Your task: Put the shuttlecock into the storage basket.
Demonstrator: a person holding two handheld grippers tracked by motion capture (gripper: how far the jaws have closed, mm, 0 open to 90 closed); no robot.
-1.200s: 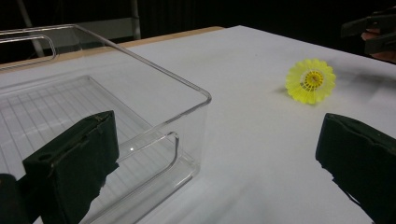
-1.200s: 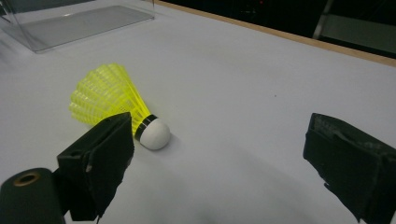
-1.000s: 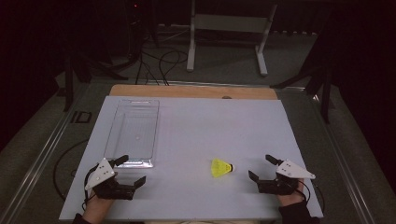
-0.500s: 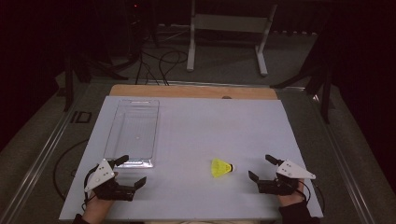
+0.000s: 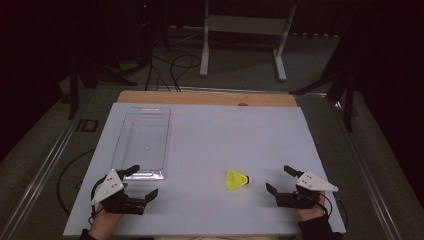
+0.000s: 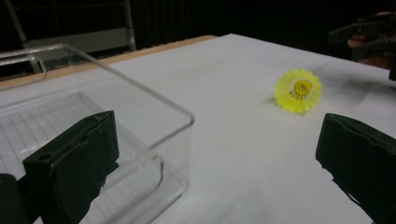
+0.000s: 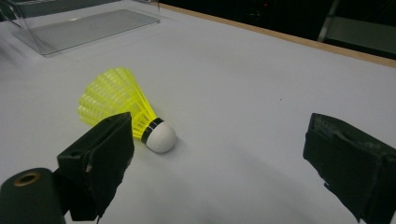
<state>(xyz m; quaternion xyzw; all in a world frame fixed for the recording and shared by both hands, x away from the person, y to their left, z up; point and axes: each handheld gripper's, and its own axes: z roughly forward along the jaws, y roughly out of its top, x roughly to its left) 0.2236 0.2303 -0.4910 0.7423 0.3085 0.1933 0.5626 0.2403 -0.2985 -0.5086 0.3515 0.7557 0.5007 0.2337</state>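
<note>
The yellow shuttlecock [image 5: 236, 179] lies on its side on the white bench [image 5: 215, 135], near the right hand-held gripper [image 5: 281, 181]. Both jaws are wide open and empty, same as the left hand-held gripper [image 5: 141, 181]. I think the best pinch is gently at the white tip, so the soft skirt stays unbent. The clear box [image 5: 142, 141] sits well apart.

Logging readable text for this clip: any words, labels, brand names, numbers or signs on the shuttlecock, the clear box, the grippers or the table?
No text can be read in these frames.
Yellow shuttlecock: plain skirt, white cork, black band, no print.
Clear plastic box: a moulded grid on its floor, no label.
Left gripper and right gripper: grey plates and black jaws, unmarked.
White table: no markings.
</note>
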